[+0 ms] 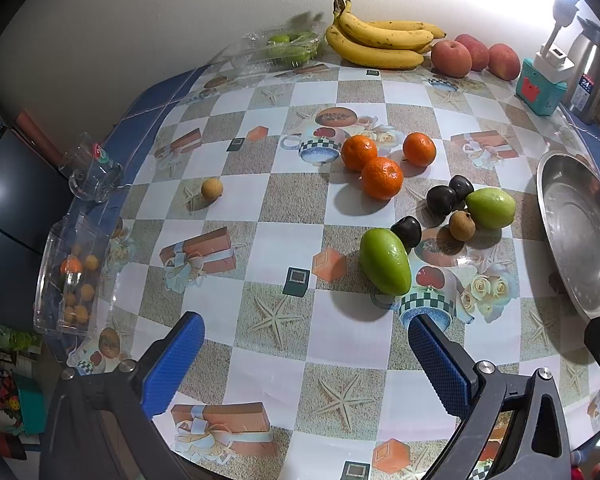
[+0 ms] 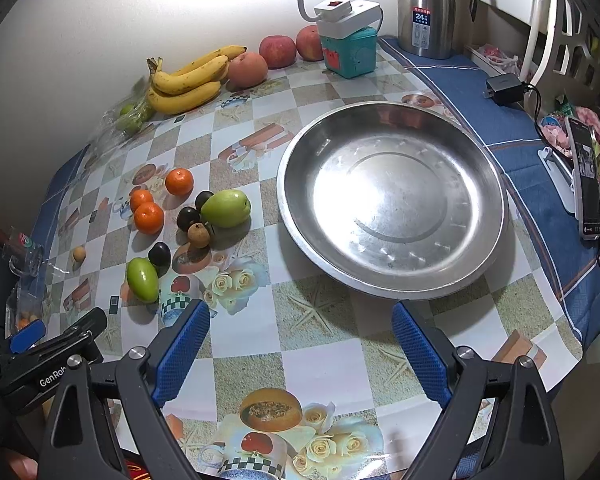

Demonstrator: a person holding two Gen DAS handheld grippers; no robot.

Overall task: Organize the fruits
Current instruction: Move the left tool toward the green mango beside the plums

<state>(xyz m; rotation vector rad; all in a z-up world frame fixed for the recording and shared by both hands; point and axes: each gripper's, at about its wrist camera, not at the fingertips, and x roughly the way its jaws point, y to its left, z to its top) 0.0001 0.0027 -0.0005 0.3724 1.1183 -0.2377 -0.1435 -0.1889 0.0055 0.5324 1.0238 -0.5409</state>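
Loose fruit lies mid-table: three oranges (image 1: pixel 381 177) (image 2: pixel 148 217), two green mangoes (image 1: pixel 385 261) (image 2: pixel 142 279), dark plums (image 1: pixel 441 199) (image 2: pixel 188 218), a small brown longan (image 1: pixel 462 225) (image 2: pixel 199 234) and another longan (image 1: pixel 211 189) apart at left. A wide steel bowl (image 2: pixel 452 280) (image 1: pixel 556 216) stands empty to the right of the fruit. My left gripper (image 1: pixel 306 364) is open and empty, short of the near mango. My right gripper (image 2: pixel 300 354) is open and empty in front of the bowl's near rim.
Bananas (image 1: pixel 380 42) (image 2: pixel 184 82), apples (image 1: pixel 452 58) (image 2: pixel 278 51) and a clear box of green fruit (image 1: pixel 288 48) line the back wall. A clear box of longans (image 1: pixel 74 280) and a glass cup (image 1: pixel 94 172) sit at the left edge. A teal box (image 2: pixel 350 54), a steel flask (image 2: pixel 424 8) and a phone (image 2: pixel 586 178) are at right.
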